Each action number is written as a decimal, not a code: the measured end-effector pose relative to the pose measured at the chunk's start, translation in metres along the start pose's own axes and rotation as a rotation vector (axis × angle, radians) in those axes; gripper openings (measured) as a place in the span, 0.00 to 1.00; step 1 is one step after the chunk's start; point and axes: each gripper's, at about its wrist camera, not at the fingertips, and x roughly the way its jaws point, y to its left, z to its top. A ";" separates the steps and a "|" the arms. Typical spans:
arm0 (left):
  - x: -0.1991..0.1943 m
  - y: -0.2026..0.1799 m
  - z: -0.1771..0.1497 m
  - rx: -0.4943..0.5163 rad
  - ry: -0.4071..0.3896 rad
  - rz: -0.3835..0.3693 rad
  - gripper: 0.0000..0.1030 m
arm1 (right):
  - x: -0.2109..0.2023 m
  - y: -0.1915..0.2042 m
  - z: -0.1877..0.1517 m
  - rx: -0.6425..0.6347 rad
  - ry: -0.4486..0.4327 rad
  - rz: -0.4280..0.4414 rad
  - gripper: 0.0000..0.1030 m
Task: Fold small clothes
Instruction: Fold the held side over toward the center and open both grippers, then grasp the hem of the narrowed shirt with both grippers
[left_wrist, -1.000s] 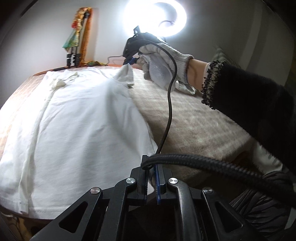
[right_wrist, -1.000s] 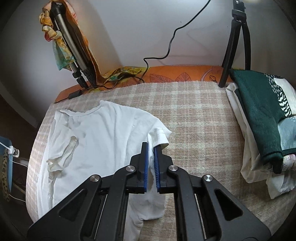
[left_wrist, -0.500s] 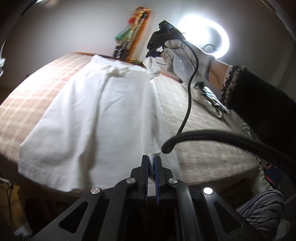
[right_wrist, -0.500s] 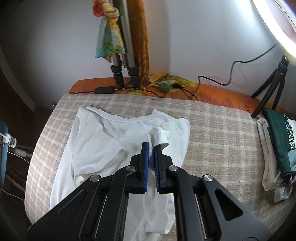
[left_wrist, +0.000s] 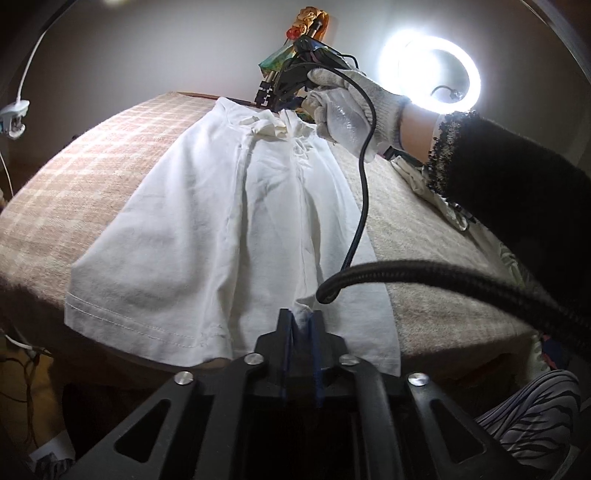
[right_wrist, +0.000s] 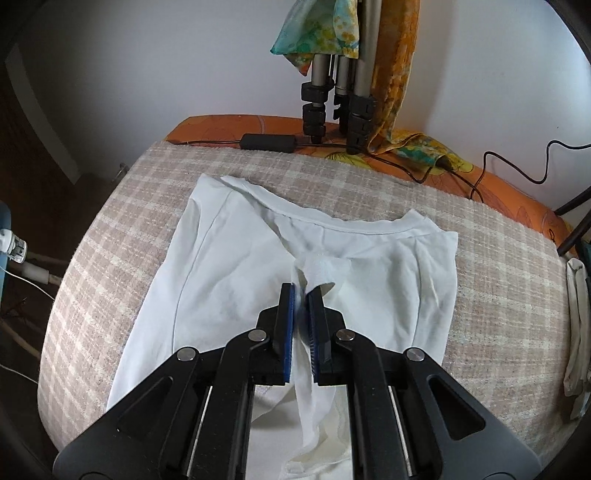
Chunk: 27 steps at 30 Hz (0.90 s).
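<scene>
A small white T-shirt (left_wrist: 207, 229) lies on the checked table cover (left_wrist: 74, 177), its right side folded over toward the middle. My left gripper (left_wrist: 301, 319) is shut on the shirt's bottom hem corner near the table's front edge. My right gripper (right_wrist: 301, 295) is shut on the shirt's sleeve (right_wrist: 317, 271) and holds it over the chest, just below the collar (right_wrist: 332, 225). In the left wrist view the right gripper (left_wrist: 291, 92) sits at the shirt's far end, held by a gloved hand (left_wrist: 351, 110).
A tripod (right_wrist: 336, 99) with a coloured scarf stands at the back on an orange cloth (right_wrist: 498, 184) with cables and a power brick (right_wrist: 267, 141). A ring light (left_wrist: 430, 72) glares. Other clothes (right_wrist: 578, 325) lie at the right edge.
Both grippers have carried the shirt's right side leftward over the body. The sleeve now hangs over the chest, and the hem corner has moved over the lower shirt.
</scene>
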 end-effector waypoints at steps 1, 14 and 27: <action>-0.002 0.000 0.001 0.006 -0.004 0.007 0.22 | -0.002 -0.001 0.000 0.006 0.007 0.021 0.26; -0.049 0.009 -0.003 0.189 -0.037 0.097 0.37 | -0.156 -0.049 -0.030 0.093 -0.185 0.134 0.63; -0.085 0.060 0.016 0.320 -0.026 0.261 0.42 | -0.241 -0.084 -0.222 0.166 -0.143 0.201 0.63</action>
